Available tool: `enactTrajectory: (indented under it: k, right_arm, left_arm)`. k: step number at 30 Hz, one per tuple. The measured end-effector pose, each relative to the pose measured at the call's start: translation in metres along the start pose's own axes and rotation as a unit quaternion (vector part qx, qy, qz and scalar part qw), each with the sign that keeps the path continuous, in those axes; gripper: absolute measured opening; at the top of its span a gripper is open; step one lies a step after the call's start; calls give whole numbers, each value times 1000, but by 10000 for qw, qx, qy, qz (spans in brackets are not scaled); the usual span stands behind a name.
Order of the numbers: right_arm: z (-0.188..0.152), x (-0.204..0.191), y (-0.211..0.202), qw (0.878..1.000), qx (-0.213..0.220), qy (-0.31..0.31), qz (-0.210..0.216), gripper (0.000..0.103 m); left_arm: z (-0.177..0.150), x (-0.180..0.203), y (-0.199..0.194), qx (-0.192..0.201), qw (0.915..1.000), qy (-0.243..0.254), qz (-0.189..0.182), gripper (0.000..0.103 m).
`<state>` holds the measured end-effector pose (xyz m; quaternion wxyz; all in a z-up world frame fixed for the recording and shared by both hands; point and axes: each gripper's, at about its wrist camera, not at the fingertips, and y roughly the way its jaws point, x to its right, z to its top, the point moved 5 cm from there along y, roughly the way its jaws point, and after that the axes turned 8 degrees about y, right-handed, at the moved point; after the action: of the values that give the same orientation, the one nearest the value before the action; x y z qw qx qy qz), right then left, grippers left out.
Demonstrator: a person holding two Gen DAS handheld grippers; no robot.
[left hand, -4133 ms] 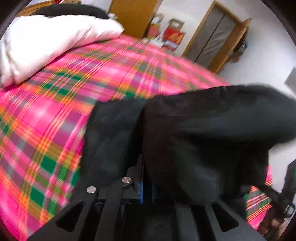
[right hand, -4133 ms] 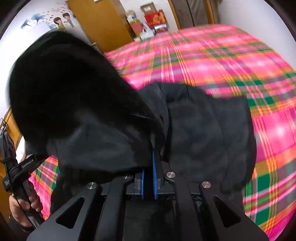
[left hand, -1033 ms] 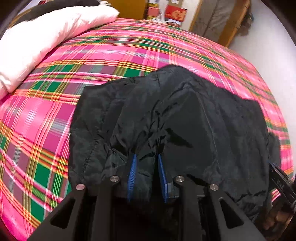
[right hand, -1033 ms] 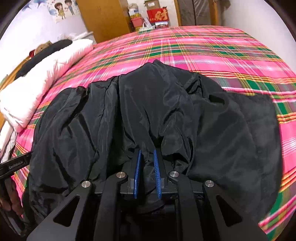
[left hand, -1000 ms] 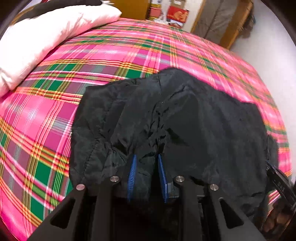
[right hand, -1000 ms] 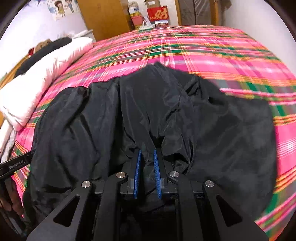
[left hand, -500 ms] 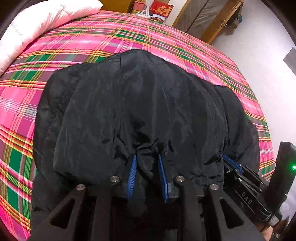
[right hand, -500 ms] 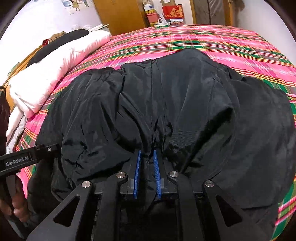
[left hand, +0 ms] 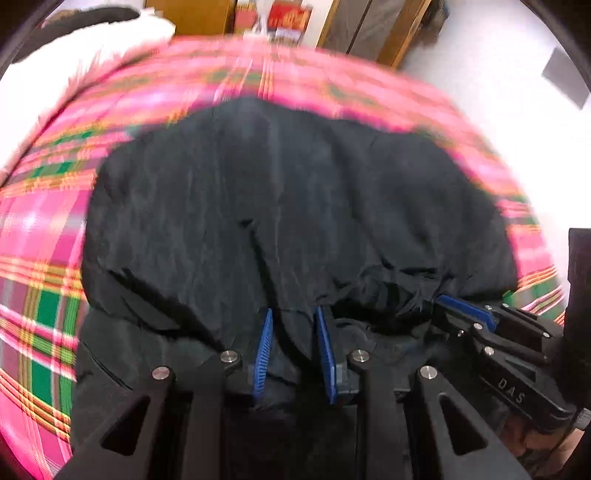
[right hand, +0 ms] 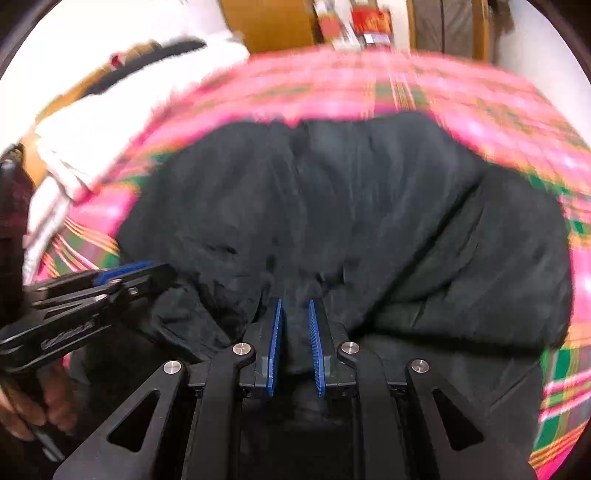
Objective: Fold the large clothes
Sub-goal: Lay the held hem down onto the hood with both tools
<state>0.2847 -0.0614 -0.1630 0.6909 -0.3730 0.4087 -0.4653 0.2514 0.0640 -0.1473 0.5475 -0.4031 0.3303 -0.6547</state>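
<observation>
A large black jacket (left hand: 288, 206) lies folded over on a pink plaid bed (left hand: 40, 229). It also shows in the right wrist view (right hand: 351, 214). My left gripper (left hand: 293, 317) is shut on a bunch of the jacket's near edge between its blue pads. My right gripper (right hand: 294, 306) is shut on the same edge further right. The right gripper also shows at the right of the left wrist view (left hand: 458, 306), and the left gripper at the left of the right wrist view (right hand: 129, 271). Both frames are blurred by motion.
A white duvet (right hand: 110, 122) lies along the bed's left side, with a dark pillow (left hand: 85, 18) behind it. Wooden doors (left hand: 373, 29) and red boxes (right hand: 369, 18) stand past the far end of the bed (right hand: 498, 110). A white wall is at the right.
Both grippers, still holding the jacket's edge, have pulled back toward the near side of the bed. The folded jacket now lies flatter and the two grippers are closer together.
</observation>
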Motion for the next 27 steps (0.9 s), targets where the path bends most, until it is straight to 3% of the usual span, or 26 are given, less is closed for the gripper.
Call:
enactTrajectory:
  k: [3,12,22,27]
  right_arm:
    - [-4,10,13,9997,15,206,121,13]
    - [-10,12,22,9994,130,241,207,12]
    - [-13,25,20,9991,169,285,270,12]
    - [-10,22,7,9996,-17,262,141,12]
  left_arm:
    - [0,-6,10,-63,9996,-224,-150,28]
    - [-1,0,26,131,9999,-101,38,28]
    - [-19,6,38,335,9993,-7,157,29]
    - [-22,6,40,340,9993,-44,152,29]
